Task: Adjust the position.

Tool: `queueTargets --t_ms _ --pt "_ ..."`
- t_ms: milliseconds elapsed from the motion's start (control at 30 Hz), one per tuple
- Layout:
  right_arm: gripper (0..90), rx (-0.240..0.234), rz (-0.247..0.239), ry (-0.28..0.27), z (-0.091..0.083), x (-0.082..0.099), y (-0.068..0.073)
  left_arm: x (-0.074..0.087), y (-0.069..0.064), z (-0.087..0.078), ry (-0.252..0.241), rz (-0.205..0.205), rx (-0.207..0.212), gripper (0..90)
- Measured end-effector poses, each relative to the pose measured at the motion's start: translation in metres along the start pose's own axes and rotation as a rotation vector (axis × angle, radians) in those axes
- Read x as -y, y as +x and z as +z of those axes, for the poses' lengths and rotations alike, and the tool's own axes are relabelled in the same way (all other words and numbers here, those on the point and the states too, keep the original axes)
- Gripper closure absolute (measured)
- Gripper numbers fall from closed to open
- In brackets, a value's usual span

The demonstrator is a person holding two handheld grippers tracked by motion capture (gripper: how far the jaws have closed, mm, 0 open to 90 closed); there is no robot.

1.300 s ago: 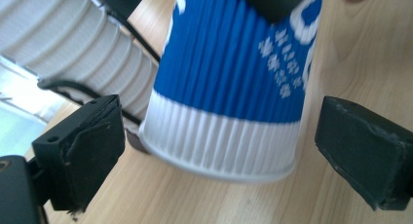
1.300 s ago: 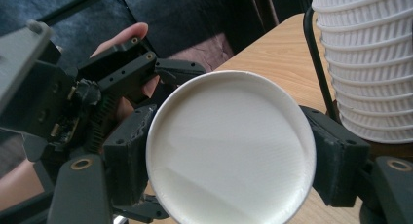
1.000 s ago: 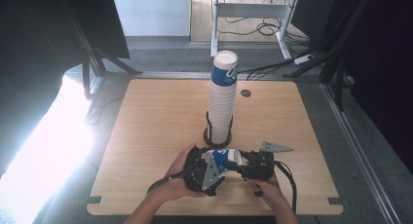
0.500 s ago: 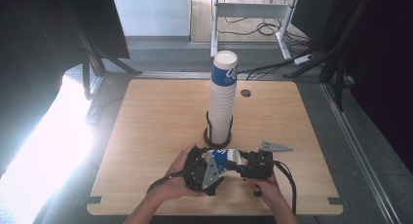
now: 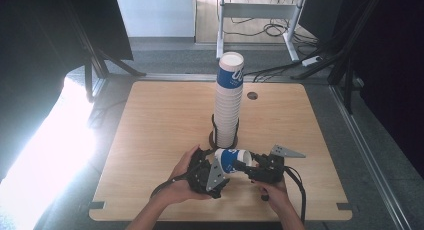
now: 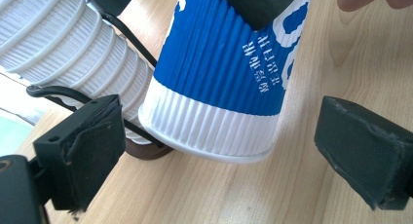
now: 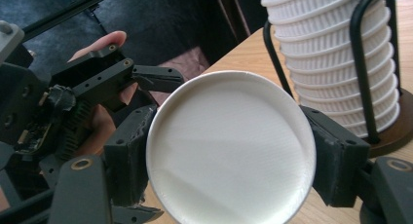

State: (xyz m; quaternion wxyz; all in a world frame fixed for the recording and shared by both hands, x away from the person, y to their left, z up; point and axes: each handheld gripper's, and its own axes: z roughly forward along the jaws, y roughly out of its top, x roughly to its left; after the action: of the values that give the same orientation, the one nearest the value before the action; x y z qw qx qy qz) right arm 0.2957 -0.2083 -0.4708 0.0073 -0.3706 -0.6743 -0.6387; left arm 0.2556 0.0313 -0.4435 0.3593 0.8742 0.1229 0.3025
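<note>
A: Where's the blue-and-white ribbed paper cup (image 5: 231,160) right now?

B: Lying on its side just above the light wooden table (image 5: 160,120), near the front edge, clamped in the right hand-held gripper (image 5: 248,166). In the right gripper view its jaws press the cup's wall from both sides, with the white base (image 7: 229,148) facing the camera.

A: And the left hand-held gripper (image 5: 212,172)?

B: Its jaws stand apart on either side of the cup's rim end, neither pad touching, as the left gripper view shows.

A: What could go wrong?

B: I'd say crushing comes first. Thin paper held sideways could buckle if the left one closes hard on the rim. A pull from both sides could also deform it or slip it out of the right grip.

A: Anything nearby at risk?

B: The tall stack of white ribbed paper cups (image 5: 227,105) in its black wire holder (image 5: 214,132) stands just behind. A careless swing might knock it over.
</note>
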Motion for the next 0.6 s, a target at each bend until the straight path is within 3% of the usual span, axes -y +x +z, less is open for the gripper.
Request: queueTargets --t_ms 100,300,600 --pt "27.9 0.007 0.009 0.000 -0.001 0.001 0.000 0.000 0.000 0.001 0.006 0.002 0.000 5.1" --pt "27.9 0.038 0.046 -0.057 -0.008 0.005 0.000 0.000 0.002 0.007 0.021 0.004 0.008 5.0" --pt "27.9 0.049 0.071 -0.068 -0.011 0.009 -0.001 -0.009 0.005 0.018 0.033 0.019 0.031 4.3"
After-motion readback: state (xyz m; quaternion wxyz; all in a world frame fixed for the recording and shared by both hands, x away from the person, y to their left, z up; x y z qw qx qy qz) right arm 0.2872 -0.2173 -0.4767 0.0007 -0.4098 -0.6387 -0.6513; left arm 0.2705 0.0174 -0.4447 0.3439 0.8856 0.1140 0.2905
